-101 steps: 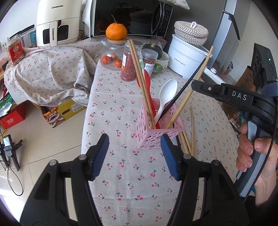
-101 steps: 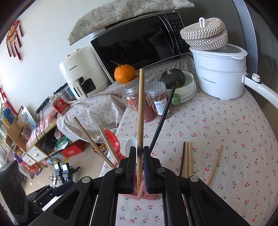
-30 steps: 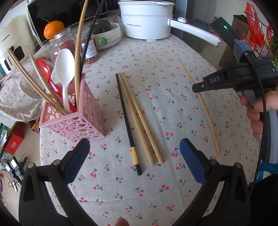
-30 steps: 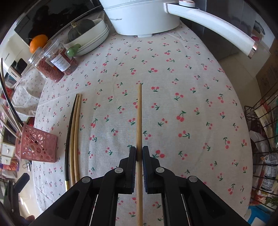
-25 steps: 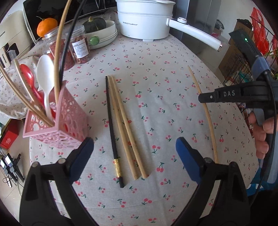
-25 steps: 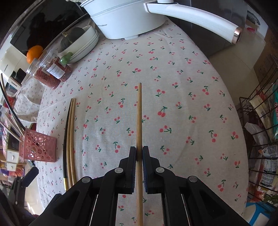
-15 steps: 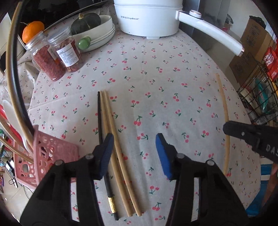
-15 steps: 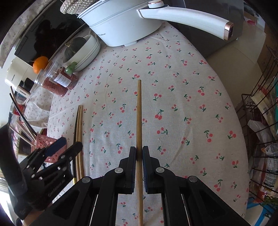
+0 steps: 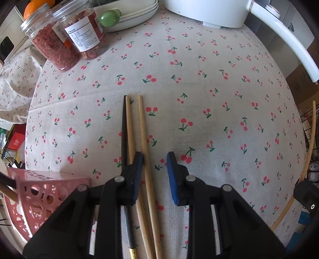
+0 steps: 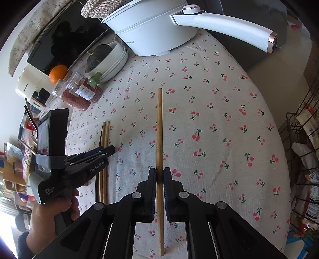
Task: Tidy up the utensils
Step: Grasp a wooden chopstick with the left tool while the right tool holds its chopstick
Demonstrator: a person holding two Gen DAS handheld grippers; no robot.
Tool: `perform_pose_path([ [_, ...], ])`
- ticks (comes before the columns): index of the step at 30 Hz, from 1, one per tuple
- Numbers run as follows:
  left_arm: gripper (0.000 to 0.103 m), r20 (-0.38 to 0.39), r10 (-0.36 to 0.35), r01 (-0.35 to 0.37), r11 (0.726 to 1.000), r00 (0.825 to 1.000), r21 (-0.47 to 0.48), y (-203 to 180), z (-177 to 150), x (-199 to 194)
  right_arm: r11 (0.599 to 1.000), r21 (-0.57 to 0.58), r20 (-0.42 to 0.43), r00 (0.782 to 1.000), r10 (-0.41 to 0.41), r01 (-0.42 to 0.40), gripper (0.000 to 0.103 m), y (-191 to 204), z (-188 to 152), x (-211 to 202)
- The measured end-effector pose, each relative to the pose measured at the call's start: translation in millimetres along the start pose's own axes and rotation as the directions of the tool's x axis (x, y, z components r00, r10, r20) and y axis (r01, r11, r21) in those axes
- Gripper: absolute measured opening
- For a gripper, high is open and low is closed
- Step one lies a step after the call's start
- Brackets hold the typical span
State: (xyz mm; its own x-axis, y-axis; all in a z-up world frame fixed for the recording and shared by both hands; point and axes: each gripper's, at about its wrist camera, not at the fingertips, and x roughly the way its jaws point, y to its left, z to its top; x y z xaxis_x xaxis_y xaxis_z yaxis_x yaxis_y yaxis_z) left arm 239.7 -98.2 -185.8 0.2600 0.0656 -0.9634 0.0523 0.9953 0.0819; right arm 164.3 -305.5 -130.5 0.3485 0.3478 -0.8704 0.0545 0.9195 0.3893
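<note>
Three chopsticks lie side by side on the cherry-print cloth: a black one (image 9: 124,127) and two wooden ones (image 9: 142,123). My left gripper (image 9: 154,161) hangs low over them, pointing steeply down. Its jaws are closing, with the rightmost wooden chopstick between them; the right pad (image 9: 171,161) stands apart from it. The left gripper (image 10: 108,149) also shows in the right wrist view, over the chopsticks (image 10: 105,135). My right gripper (image 10: 159,175) is shut on a single wooden chopstick (image 10: 159,123), held off the cloth. The pink perforated holder (image 9: 39,197) sits at the lower left.
Two jars of red dried goods (image 9: 67,41) and stacked white bowls (image 9: 131,14) stand at the back. A white electric pot (image 10: 151,31) with a long handle (image 10: 229,22) is behind them. A wire rack (image 10: 303,159) stands beyond the table's right edge.
My left gripper has come down and in over the three chopsticks, and its jaws have narrowed from wide to a small gap. The right gripper still clamps its chopstick and has barely moved.
</note>
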Motion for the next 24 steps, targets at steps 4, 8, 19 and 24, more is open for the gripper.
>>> perform_pose_path([
  [4,0.02,-0.024,-0.017,0.017,1.0,1.0,0.013,-2.5,2.5,1.9,1.0,0.01,0.001,1.0,-0.001,0.001,0.007,-1.1,-2.0,-1.0],
  [8,0.007,0.019,-0.099,0.098,0.994,0.995,0.054,-8.1,-2.6,-4.7,1.0,0.018,0.018,1.0,-0.008,0.007,0.007,0.3,-4.3,-3.8],
  [19,0.007,0.241,-0.307,0.272,0.947,0.92,0.169,10.2,-61.4,-99.7,1.0,0.007,0.128,0.992,0.007,-0.008,0.007,24.0,-18.7,-40.4],
  [24,0.007,0.336,-0.364,0.32,0.93,0.868,0.182,43.6,-89.7,-139.6,1.0,-0.015,0.203,0.979,0.002,0.001,0.007,40.0,-25.2,-62.0],
])
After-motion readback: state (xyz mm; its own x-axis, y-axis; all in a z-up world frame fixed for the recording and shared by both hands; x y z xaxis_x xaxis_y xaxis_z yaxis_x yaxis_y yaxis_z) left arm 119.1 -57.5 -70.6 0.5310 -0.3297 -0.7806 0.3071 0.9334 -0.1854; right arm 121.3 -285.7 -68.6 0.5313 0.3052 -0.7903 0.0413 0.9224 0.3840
